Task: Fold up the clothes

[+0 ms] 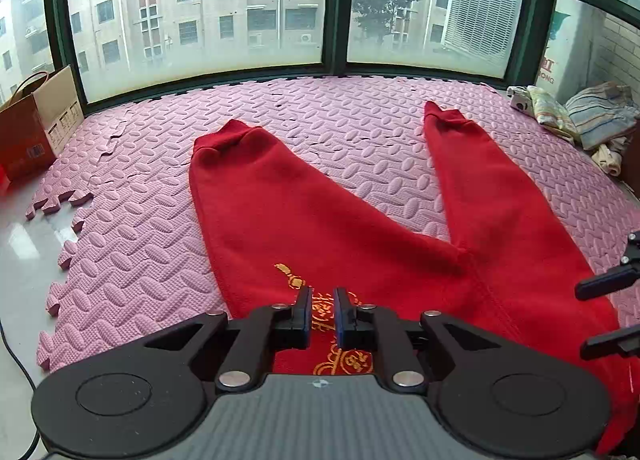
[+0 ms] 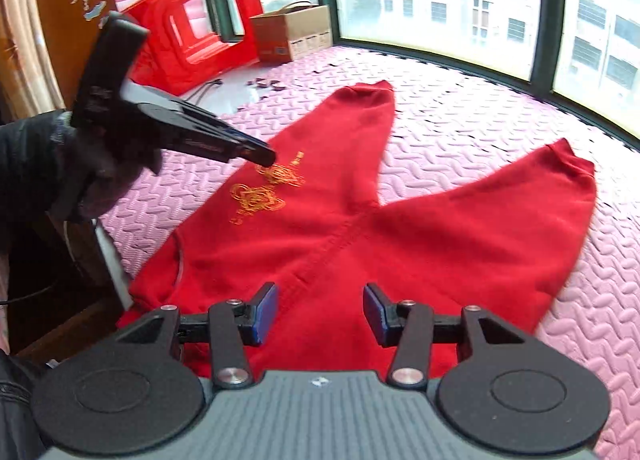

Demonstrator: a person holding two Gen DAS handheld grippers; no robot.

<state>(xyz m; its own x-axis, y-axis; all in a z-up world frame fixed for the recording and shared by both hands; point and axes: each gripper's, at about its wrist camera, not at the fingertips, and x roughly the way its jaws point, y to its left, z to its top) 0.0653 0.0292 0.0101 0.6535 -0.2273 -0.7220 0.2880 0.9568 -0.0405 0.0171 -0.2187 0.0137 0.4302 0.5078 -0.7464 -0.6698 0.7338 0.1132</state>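
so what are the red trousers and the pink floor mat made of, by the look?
Red trousers: soft knit, probably fleece; matte, fuzzy nap, ribbed cuffs, gold embroidery that looks like thread. Pink floor mat: looks like EVA foam tiles; embossed leaf pattern, jigsaw edges, matte finish, small tears near the window. Neither can be confirmed from pictures alone.

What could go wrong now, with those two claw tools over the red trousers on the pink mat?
The left gripper stands nearly closed over the gold embroidery; a pinch there could snag threads or catch only the top layer. The red fleece trousers lie with legs splayed apart, so a fold may end up crooked. The pink foam puzzle mat has loose, gapped tiles that dragged cloth might lift.
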